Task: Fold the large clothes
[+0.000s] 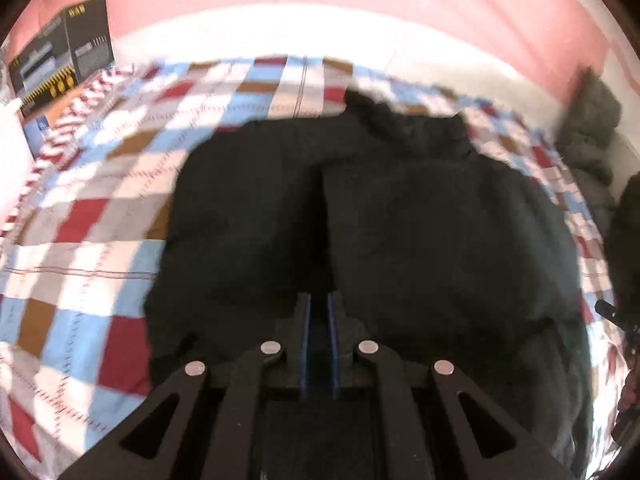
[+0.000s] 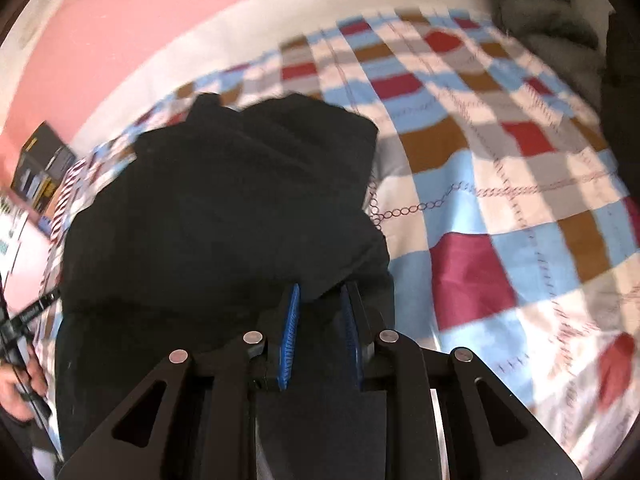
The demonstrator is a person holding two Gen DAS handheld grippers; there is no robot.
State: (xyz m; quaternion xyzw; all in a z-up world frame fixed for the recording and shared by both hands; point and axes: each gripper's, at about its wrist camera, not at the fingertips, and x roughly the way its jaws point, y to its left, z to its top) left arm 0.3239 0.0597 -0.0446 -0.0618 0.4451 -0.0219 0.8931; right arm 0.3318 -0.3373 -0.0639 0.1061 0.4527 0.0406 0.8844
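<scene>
A large black garment (image 1: pixel 400 220) lies bunched on a checked quilt (image 1: pixel 88 216). A deep crease runs down its middle to my left gripper (image 1: pixel 319 300). That gripper's blue pads stand almost together, with dark cloth in the narrow slot between them. In the right wrist view the same black garment (image 2: pixel 224 200) fills the left half. Its near edge passes between the blue pads (image 2: pixel 289 328) of my right gripper (image 2: pixel 320 292), which is shut on a thicker fold of it. Both views are smeared by motion.
The checked quilt (image 2: pixel 500 184) spreads far to the right. A dark printed box (image 1: pixel 60 56) stands at the bed's far left, seen also as box (image 2: pixel 42 168). A grey padded garment (image 1: pixel 592 120) lies at the far right edge. A hand (image 2: pixel 16 392) shows at the left rim.
</scene>
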